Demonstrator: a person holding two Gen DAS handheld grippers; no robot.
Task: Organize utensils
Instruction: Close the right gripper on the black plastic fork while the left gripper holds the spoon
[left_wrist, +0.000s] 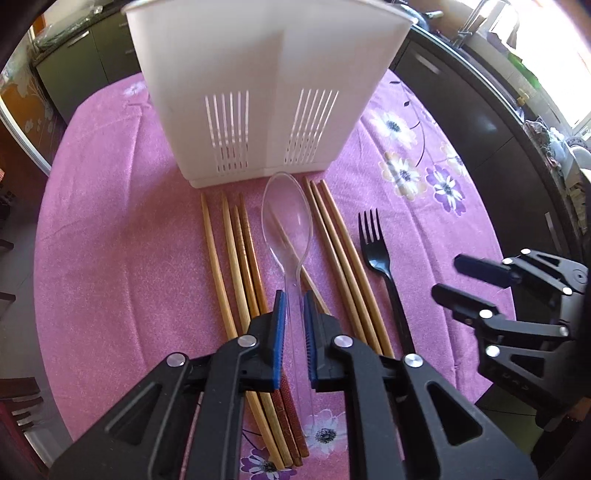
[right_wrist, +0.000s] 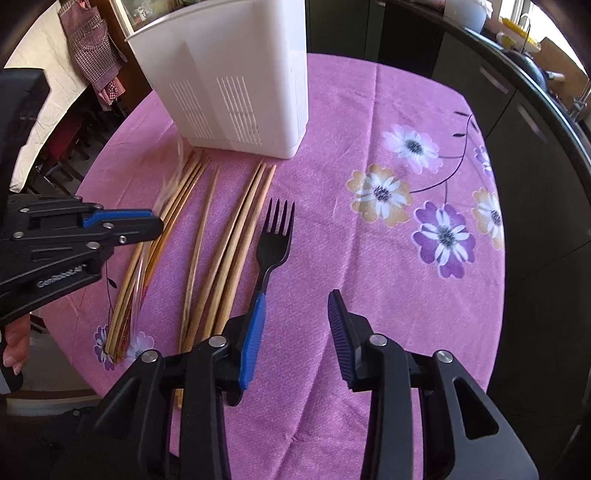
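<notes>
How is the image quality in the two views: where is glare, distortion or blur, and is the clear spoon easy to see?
Left wrist view: strong window glare at the upper right; fisheye bends the table edge; the clear plastic spoon shows sharply between the left gripper's pads. Right wrist view: glare at the upper right too; the spoon is only a faint smeared streak over the chopsticks; the black fork is crisp.

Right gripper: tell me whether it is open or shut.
Open. The right gripper shows a wide gap between its blue-padded fingers, with only pink tablecloth between them; the black fork lies beside its left finger.
</notes>
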